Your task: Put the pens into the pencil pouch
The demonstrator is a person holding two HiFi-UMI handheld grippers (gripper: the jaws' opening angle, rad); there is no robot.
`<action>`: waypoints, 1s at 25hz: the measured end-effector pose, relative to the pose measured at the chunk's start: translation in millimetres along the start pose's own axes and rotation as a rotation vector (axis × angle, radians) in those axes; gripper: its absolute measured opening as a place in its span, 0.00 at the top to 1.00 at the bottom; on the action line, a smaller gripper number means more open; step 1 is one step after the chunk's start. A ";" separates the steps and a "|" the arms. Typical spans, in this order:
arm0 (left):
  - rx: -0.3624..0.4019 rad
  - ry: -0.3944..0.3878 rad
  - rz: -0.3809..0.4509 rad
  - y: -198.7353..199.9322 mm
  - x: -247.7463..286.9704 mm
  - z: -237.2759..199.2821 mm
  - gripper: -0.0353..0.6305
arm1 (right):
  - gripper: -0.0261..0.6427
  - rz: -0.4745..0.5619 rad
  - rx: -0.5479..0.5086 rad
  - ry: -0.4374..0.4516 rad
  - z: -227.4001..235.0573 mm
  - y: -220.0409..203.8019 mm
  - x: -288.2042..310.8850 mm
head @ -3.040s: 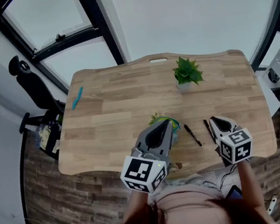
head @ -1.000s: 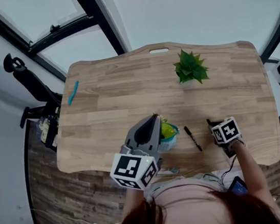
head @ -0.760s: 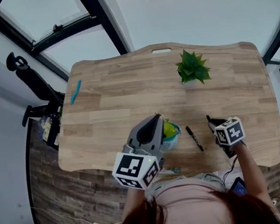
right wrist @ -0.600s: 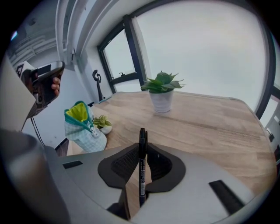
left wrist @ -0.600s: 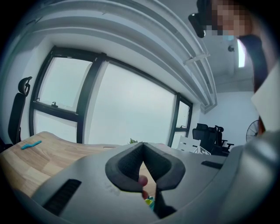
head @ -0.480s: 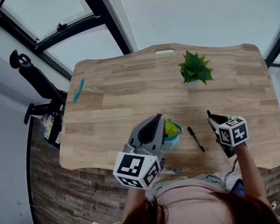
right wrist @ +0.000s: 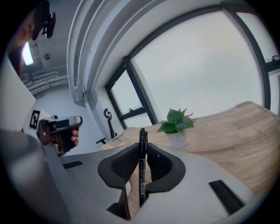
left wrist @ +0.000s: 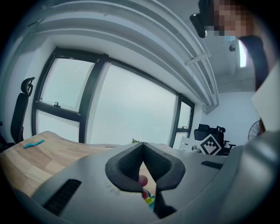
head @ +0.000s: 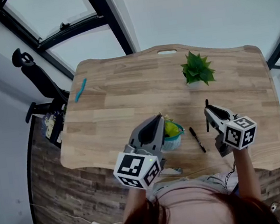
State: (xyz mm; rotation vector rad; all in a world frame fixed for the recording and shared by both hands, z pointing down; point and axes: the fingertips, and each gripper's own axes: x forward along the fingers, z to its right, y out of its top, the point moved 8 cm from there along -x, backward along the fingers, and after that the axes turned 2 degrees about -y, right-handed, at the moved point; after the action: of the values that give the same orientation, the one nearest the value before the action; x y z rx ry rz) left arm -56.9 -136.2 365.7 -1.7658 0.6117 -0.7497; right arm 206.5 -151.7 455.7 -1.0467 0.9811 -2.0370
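The right claw (head: 210, 113) has lifted off the light wooden worktop (head: 127, 95) with a slim black pen (right wrist: 142, 175) pinched upright in its jaws — pickup done, transfer pending. The left claw (head: 158, 122), jaws pressed together, appears to grip the rim of the teal-and-yellow fabric pencil pouch (head: 173, 132); a second black pen (head: 197, 139) lies between them.

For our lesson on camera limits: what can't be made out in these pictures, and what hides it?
Pencil pouch: head view, partly covered by the left hand-held gripper; full shape unseen.
Teal item, far left: head view, too small to identify.
Pen in the right hand-held gripper: right gripper view, print too small to read.
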 end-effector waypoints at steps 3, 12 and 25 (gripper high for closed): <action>0.000 0.000 0.003 -0.2 0.3 -0.8 0.95 | 0.88 0.079 0.030 0.055 -10.2 12.0 0.3; 0.003 0.005 0.014 1.1 -7.0 -1.6 0.95 | 0.88 0.289 0.055 0.217 -44.9 31.9 1.1; 0.001 0.020 0.021 -0.5 -17.2 -0.2 0.95 | 0.88 0.419 0.085 0.351 -83.7 30.6 9.7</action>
State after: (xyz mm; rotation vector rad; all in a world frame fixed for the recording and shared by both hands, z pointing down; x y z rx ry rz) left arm -68.6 -123.8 362.9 -1.7505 0.6425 -0.7531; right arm 136.4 -148.0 400.1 -0.3970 1.1640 -1.9154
